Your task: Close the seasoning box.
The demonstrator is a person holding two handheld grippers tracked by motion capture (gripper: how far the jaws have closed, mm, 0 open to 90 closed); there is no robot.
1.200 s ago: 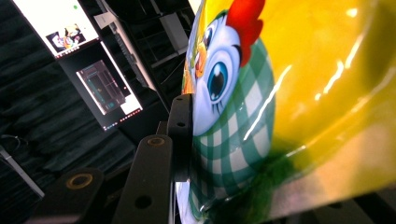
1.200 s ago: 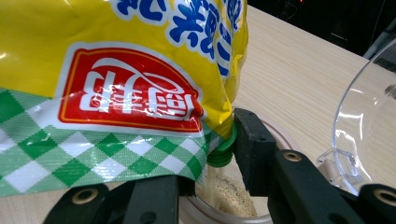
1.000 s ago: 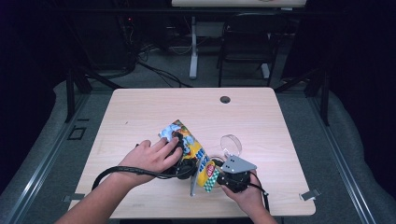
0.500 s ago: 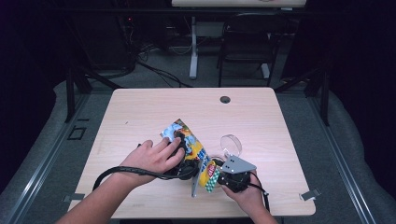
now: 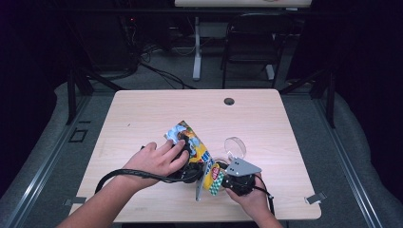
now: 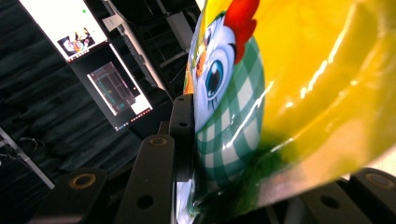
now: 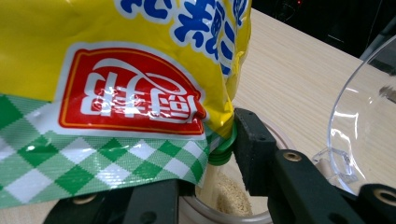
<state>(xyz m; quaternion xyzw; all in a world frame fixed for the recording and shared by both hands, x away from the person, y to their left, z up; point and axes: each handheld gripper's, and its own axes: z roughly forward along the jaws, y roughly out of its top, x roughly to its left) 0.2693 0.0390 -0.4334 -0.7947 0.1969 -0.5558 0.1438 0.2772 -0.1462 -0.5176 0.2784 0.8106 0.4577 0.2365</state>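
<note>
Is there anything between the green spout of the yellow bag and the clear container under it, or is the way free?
Nothing visible blocks it. In the right gripper view the green spout of the yellow bag hangs just above the open clear container, which already holds pale granules. The hinged lid stands tilted back to the side, clear of the opening.

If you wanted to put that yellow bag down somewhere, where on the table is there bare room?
The far half of the table is bare, from the far edge and its small dark grommet down to the bag. The left side is free too. The near middle is crowded: both hands, the bag, the clear container.
</note>
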